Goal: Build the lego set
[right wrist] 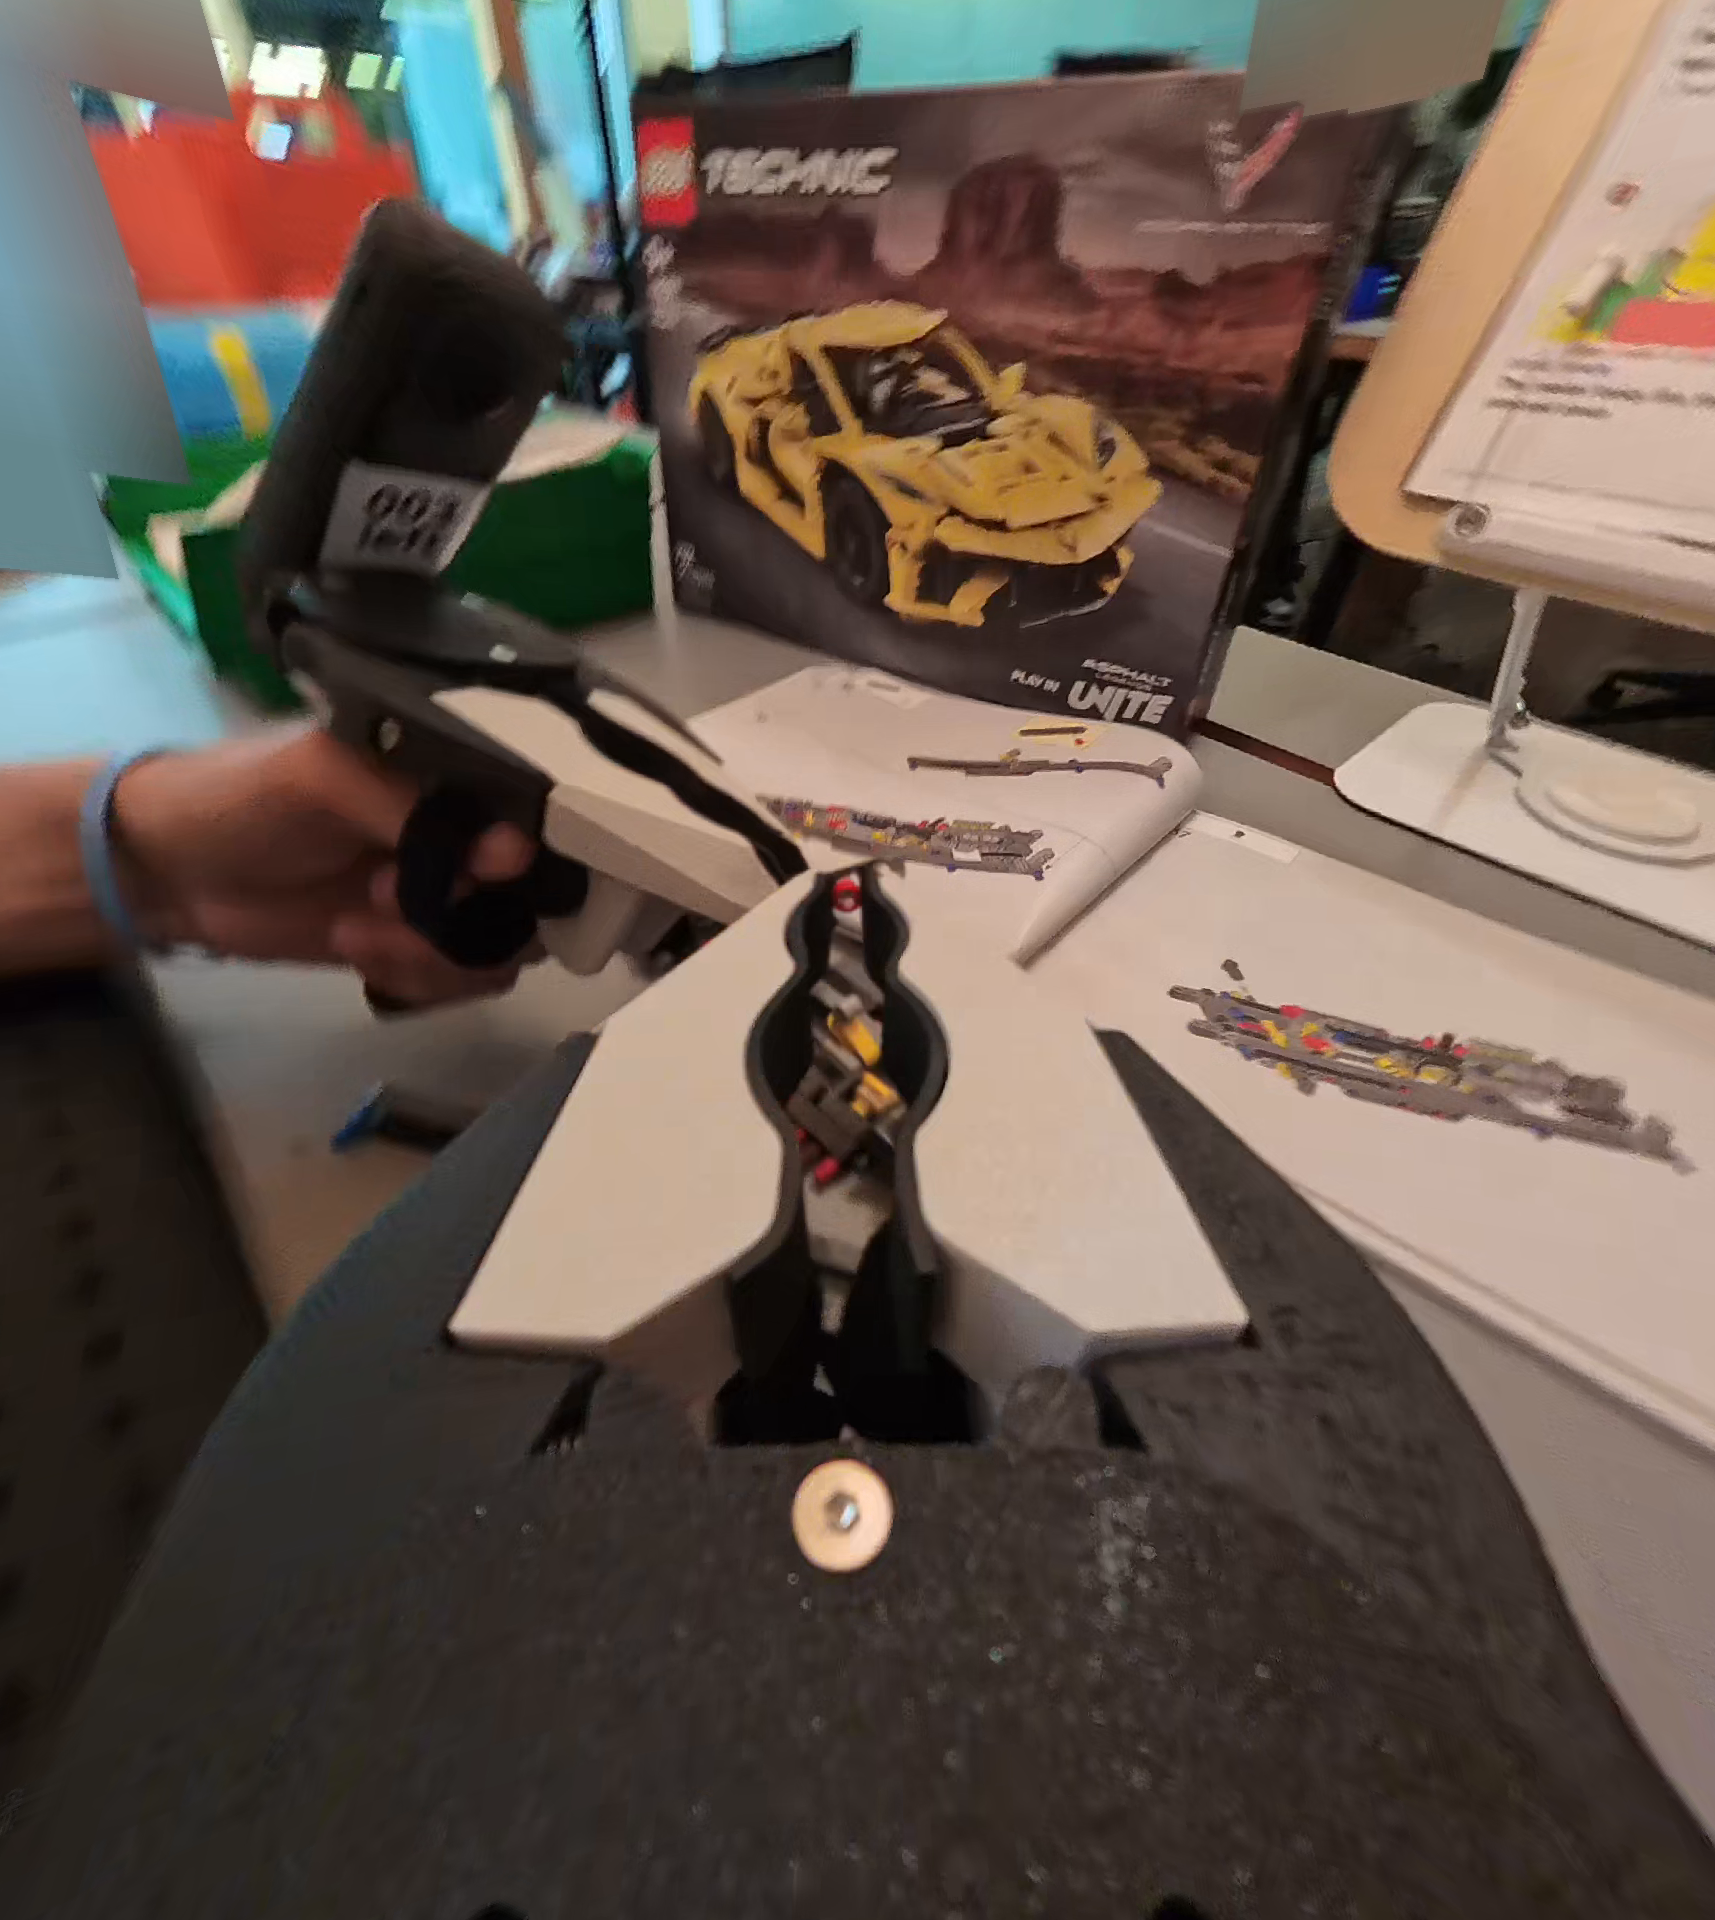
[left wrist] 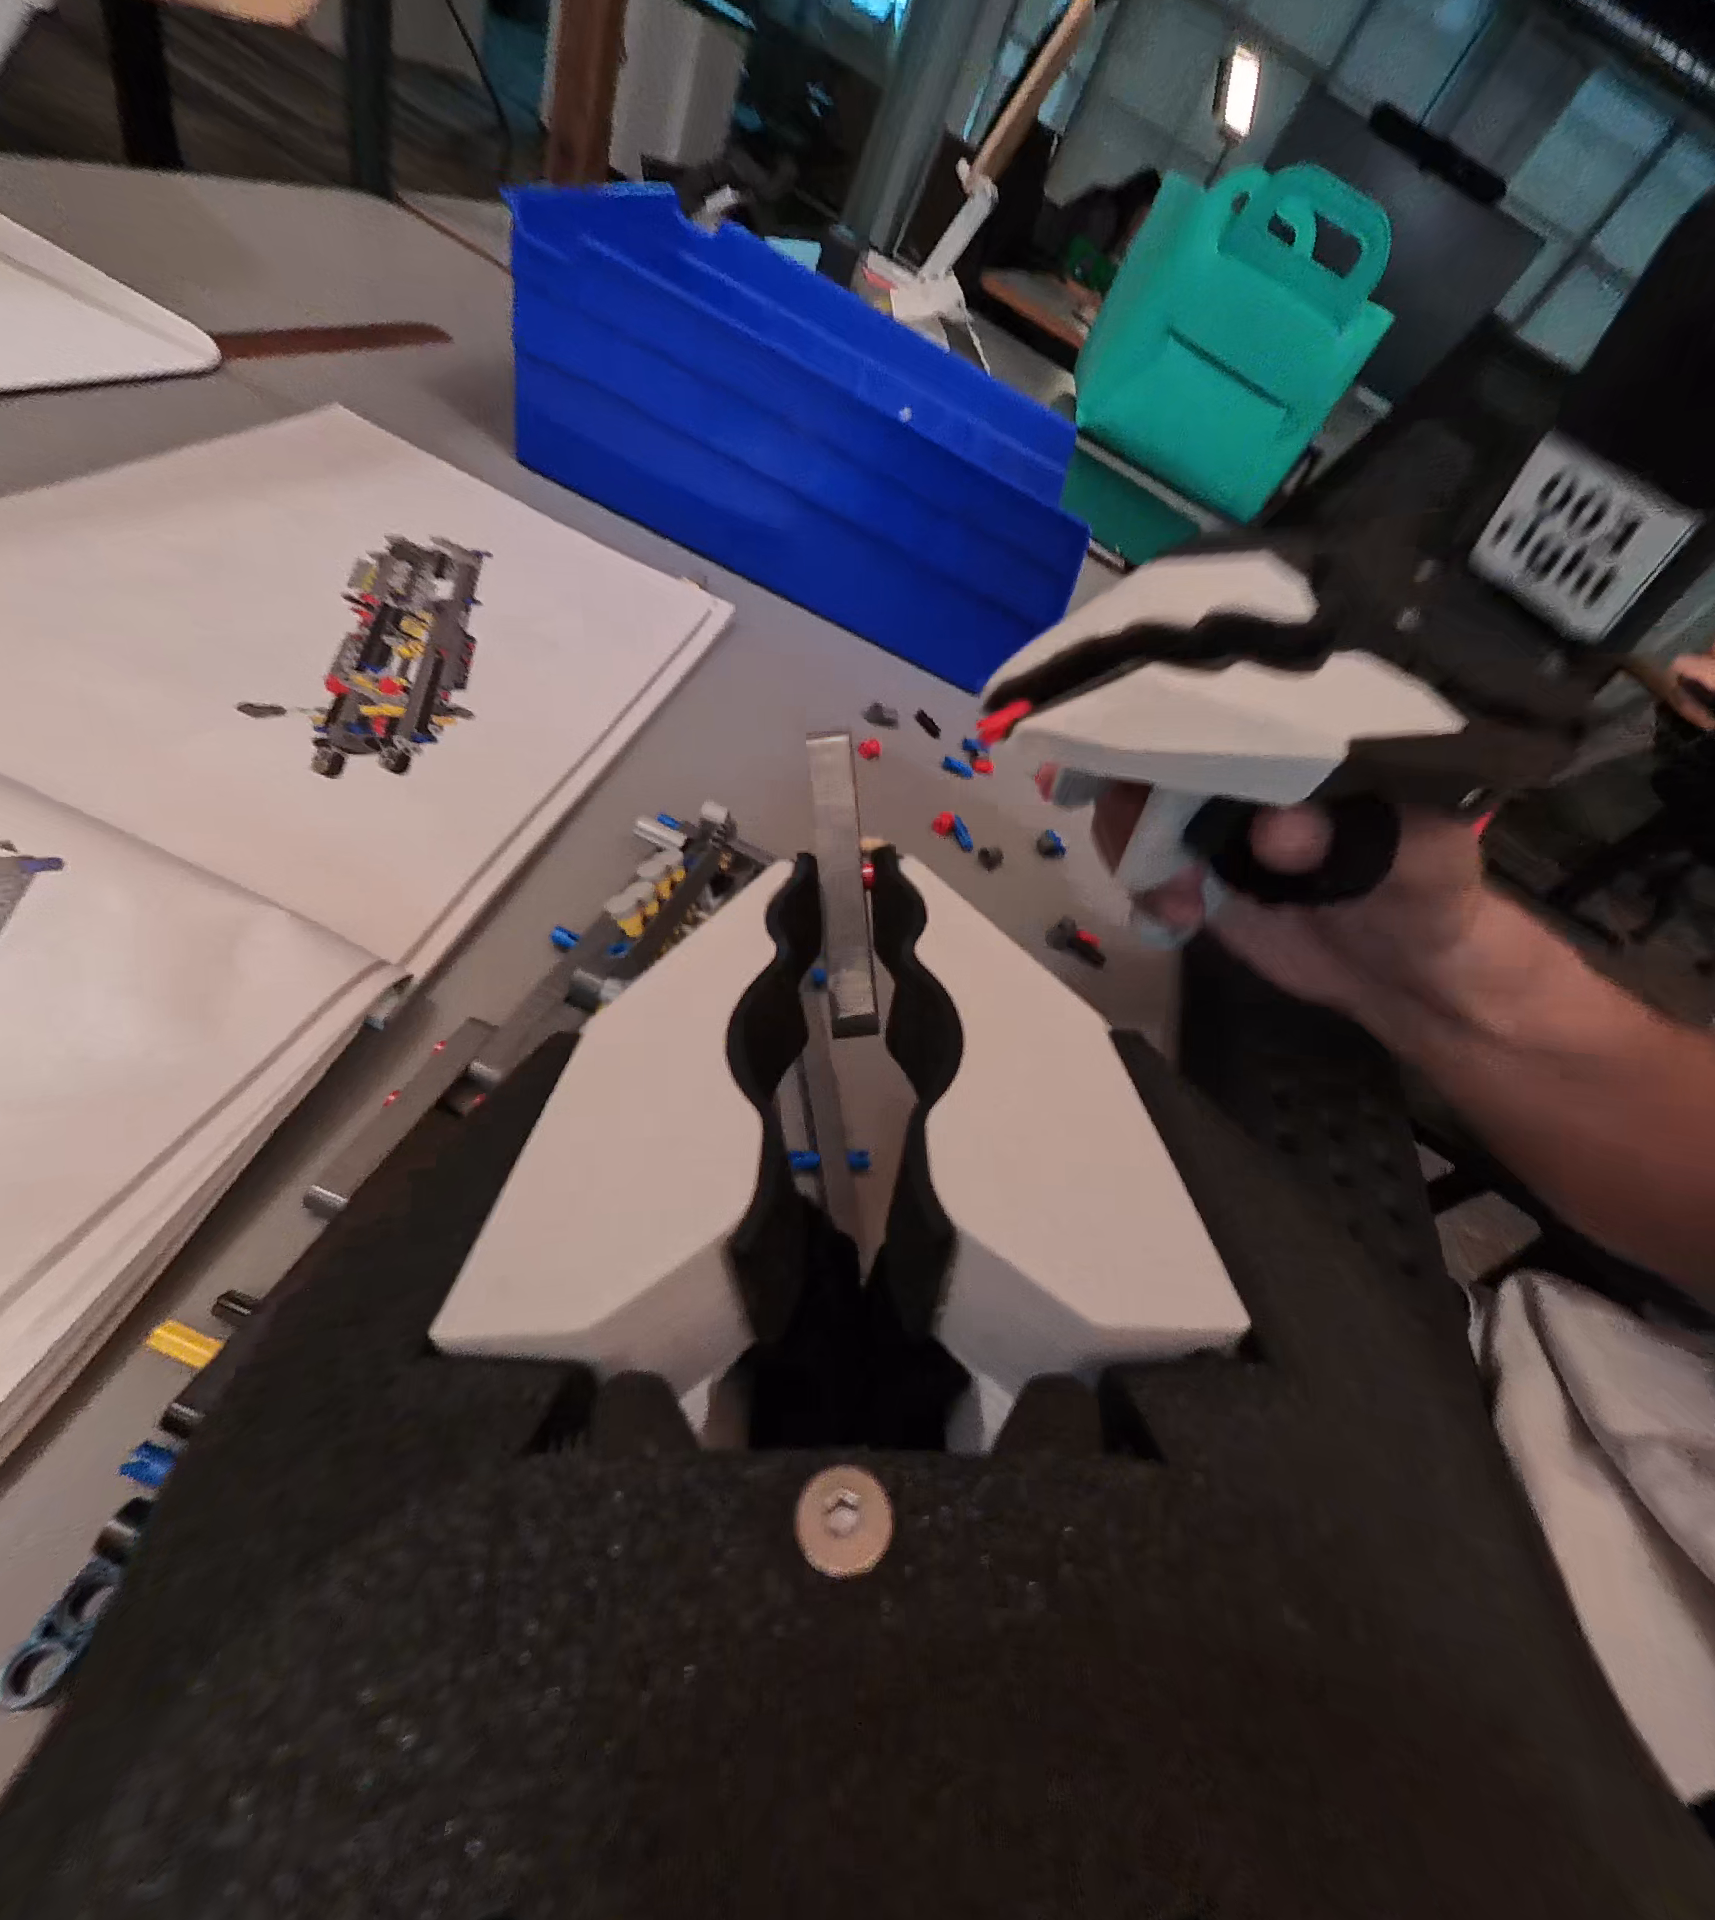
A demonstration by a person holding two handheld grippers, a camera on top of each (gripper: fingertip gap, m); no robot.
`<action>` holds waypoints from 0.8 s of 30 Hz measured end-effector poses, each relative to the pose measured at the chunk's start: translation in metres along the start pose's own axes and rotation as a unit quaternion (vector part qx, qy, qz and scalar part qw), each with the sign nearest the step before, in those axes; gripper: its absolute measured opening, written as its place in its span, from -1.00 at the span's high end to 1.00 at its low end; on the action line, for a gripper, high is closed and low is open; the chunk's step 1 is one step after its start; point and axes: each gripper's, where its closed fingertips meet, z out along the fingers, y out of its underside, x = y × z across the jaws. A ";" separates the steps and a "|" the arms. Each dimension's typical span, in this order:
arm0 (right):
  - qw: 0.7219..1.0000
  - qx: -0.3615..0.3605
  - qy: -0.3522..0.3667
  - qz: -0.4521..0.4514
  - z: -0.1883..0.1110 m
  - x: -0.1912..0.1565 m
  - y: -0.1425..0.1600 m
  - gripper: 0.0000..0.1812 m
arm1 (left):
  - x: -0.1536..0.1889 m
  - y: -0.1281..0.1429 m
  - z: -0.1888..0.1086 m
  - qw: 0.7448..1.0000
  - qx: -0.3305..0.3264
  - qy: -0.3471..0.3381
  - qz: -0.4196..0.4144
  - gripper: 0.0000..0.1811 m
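Two clamped jaws: left gripper (left wrist: 840, 868) on grey beam (left wrist: 845, 883), right gripper (right wrist: 851, 883) on red pin (right wrist: 844, 889).

Left gripper (left wrist: 840, 868): body of rough, matt black speckled plastic, fingers (left wrist: 666, 1122) faced in smooth matt white, a bright metal screw (left wrist: 842, 1522) set near; grey beam (left wrist: 840, 883) of dull smooth plastic; blue bin (left wrist: 780, 436), far, of ribbed plastic with a slight sheen; instruction booklet (left wrist: 157, 831), left, of matt white paper; set box (right wrist: 978, 405) of printed card.
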 end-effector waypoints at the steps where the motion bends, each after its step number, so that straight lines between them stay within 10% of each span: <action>1: 0.999 0.023 0.006 0.029 0.006 -0.001 0.000 0.97 | -0.002 -0.004 -0.002 1.000 0.012 -0.004 -0.002 0.91; 24: 0.991 0.082 0.103 -0.036 0.023 -0.009 -0.015 0.96 | 0.002 -0.026 -0.010 0.995 0.080 -0.029 0.049 0.91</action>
